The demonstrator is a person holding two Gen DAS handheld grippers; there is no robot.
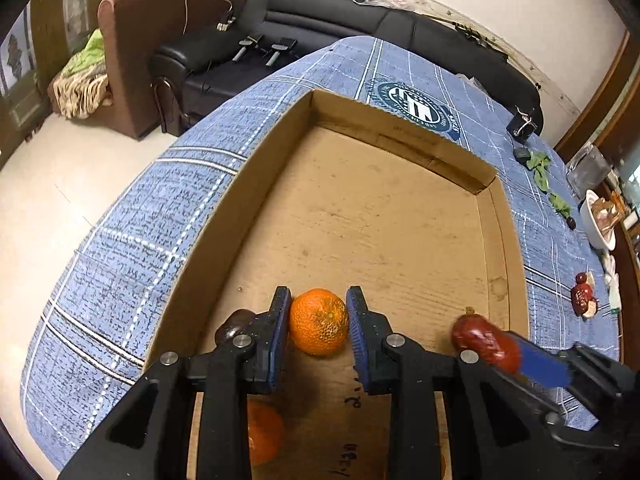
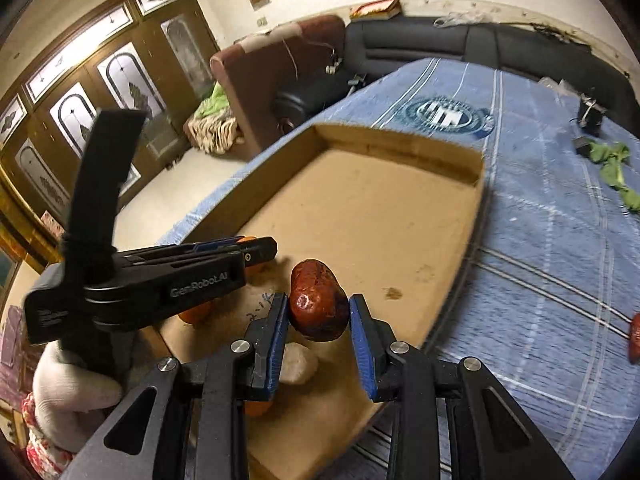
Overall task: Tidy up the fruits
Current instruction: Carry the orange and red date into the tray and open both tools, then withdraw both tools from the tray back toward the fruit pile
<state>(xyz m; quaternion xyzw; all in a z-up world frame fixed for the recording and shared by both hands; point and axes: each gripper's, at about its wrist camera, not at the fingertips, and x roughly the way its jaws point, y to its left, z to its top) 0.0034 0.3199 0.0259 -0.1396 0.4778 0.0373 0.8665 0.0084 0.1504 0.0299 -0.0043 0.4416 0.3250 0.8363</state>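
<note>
A shallow cardboard box [image 1: 256, 184] lies on the blue checked tablecloth. My left gripper [image 1: 318, 320] is shut on an orange [image 1: 319, 321] just above the box floor. A second orange [image 1: 264, 432] and a dark fruit [image 1: 234, 326] lie in the box near corner under the gripper. My right gripper [image 2: 319, 316] is shut on a dark red fruit [image 2: 318, 306] and holds it over the box [image 2: 400, 148] near edge. The same red fruit [image 1: 486, 344] shows at the right of the left wrist view. The left gripper's body [image 2: 160, 280] is to the left.
More red fruits [image 1: 582, 296] lie on the cloth [image 1: 120, 264] at the right, one also in the right wrist view [image 2: 634, 336]. Green leaves [image 1: 540, 166] and a white bowl [image 1: 596, 224] sit far right. A pale lump [image 2: 298, 362] lies in the box. Sofas stand behind the table.
</note>
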